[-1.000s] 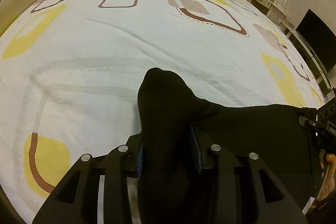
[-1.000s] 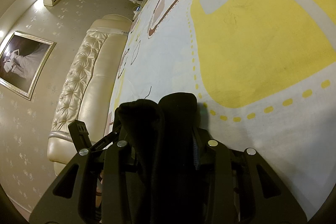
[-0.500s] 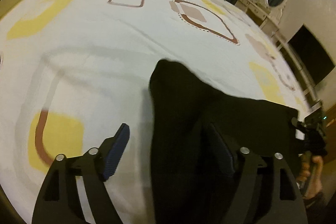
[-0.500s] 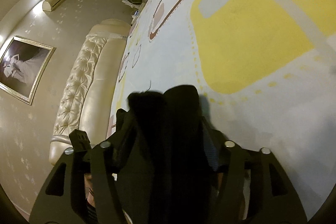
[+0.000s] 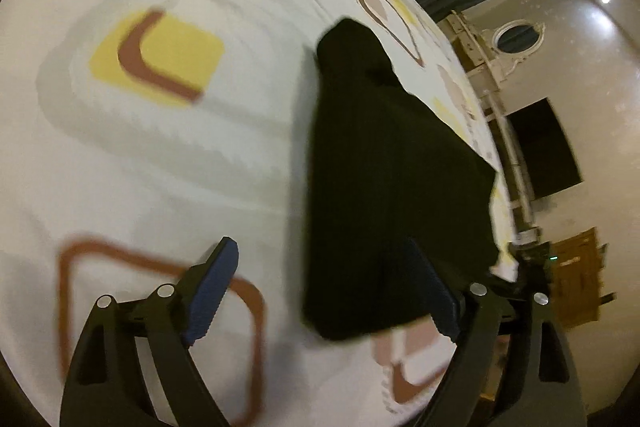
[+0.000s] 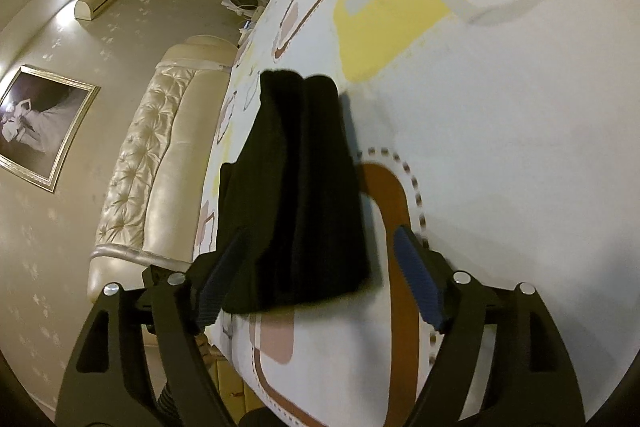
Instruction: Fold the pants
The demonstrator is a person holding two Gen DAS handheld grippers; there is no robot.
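The right gripper [image 6: 316, 275] is hanging over the bed [image 6: 500, 155] with its jaws standing wide apart, the blue ribbed pads [image 6: 420, 285] gripping nothing. Between them, the black pants [image 6: 296, 195] are lying folded into a thick bundle on the patterned bedsheet [image 6: 520, 227], narrower at the far end. The near edge of the bundle is sitting just ahead of the pads; the left pad is overlapping it, though contact is unclear. The bundle is covering part of a brown curved band [image 6: 388, 203] printed on the sheet. To the left, a tufted cream headboard [image 6: 148, 167] is running along the bed, and a framed picture [image 6: 40, 123] is hanging on the wall.
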